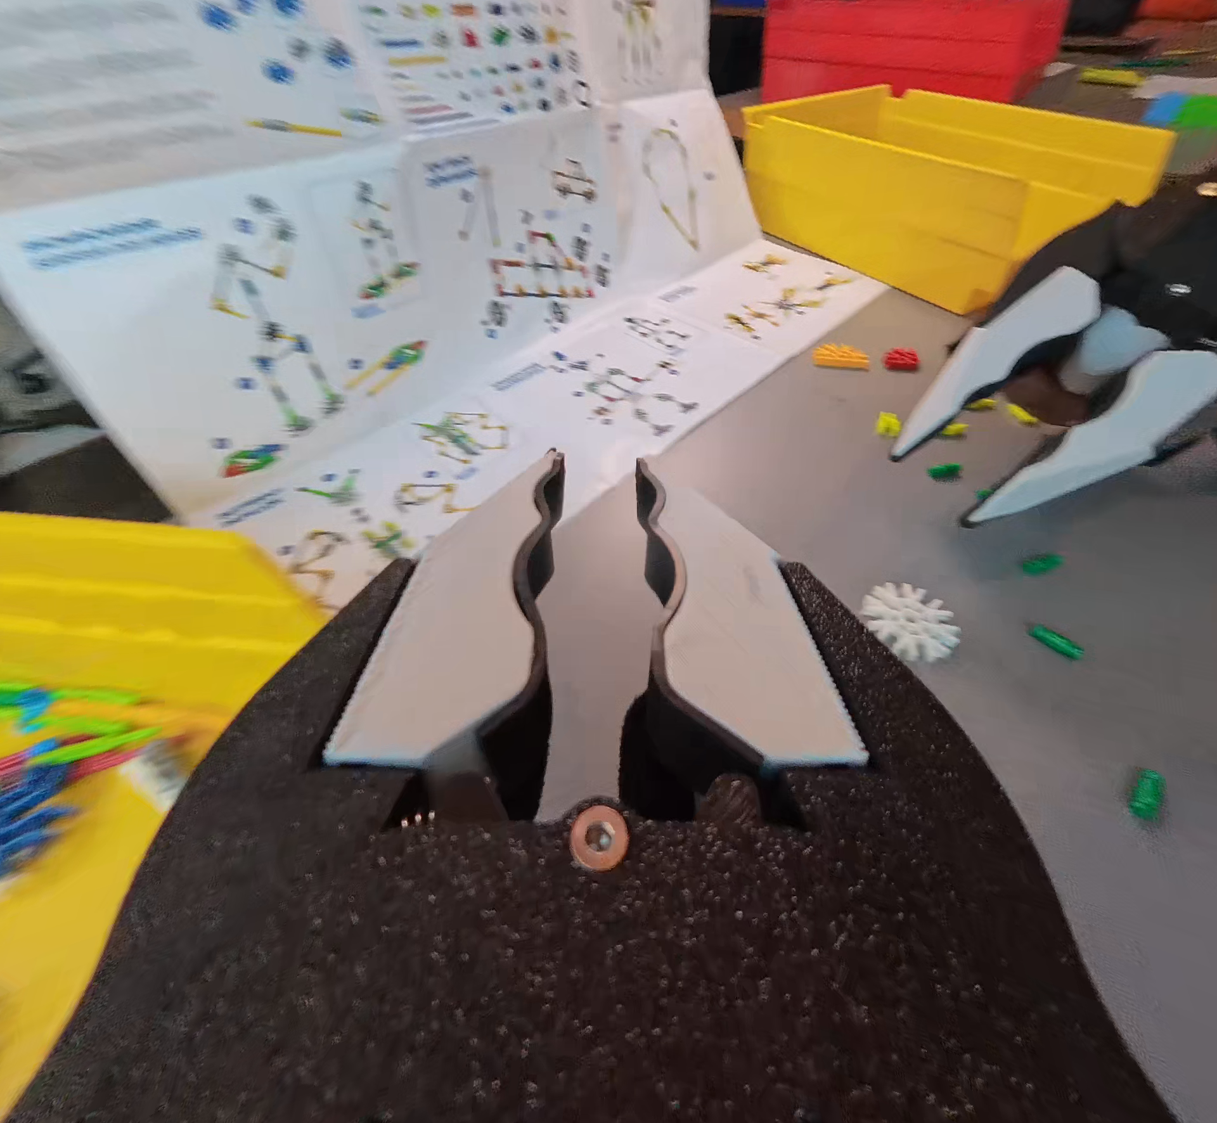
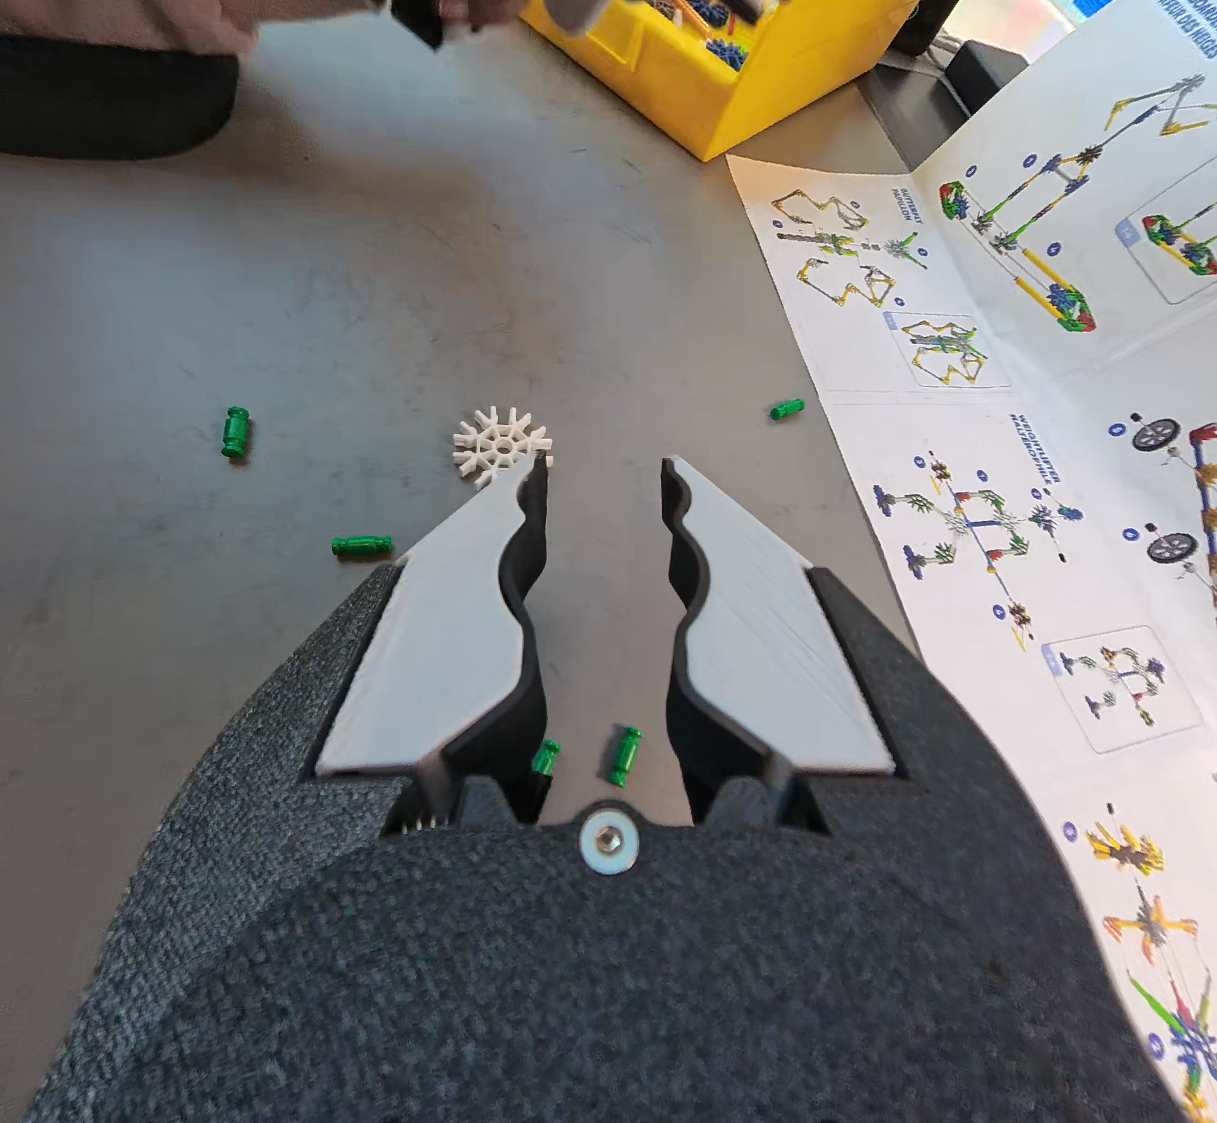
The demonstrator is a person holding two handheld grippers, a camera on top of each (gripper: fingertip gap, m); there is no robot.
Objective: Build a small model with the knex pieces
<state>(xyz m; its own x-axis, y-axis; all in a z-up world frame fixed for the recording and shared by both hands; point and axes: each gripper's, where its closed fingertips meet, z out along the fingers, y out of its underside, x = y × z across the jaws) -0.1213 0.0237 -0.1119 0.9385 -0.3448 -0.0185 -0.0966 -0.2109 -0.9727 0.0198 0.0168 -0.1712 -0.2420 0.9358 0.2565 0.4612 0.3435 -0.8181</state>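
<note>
Right tool [image 2: 604,466] agape beside white connector [image 2: 502,446]

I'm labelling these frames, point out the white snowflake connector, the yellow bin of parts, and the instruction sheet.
white snowflake connector [image 2: 500,446]: right wrist view, its hub.
yellow bin of parts [image 2: 685,84]: right wrist view, front wall.
instruction sheet [image 2: 974,433]: right wrist view, blank paper.

We see pale grey fingers [image 2: 454,643] with black wavy inner linings on the right gripper [image 2: 604,466], set in a speckled charcoal body. At its eleven o'clock lies a white snowflake connector [image 2: 502,446]; bright green short rods [image 2: 362,545] are scattered over the dull grey table [image 2: 329,275]. At one o'clock stands a yellow bin [image 2: 724,84] holding blue, red and white pieces. The white instruction sheet [image 2: 974,499] at three o'clock carries blue, yellow, green and red diagrams. From the left gripper [image 1: 598,466], a red bin [image 1: 909,44] shows at one o'clock
</note>
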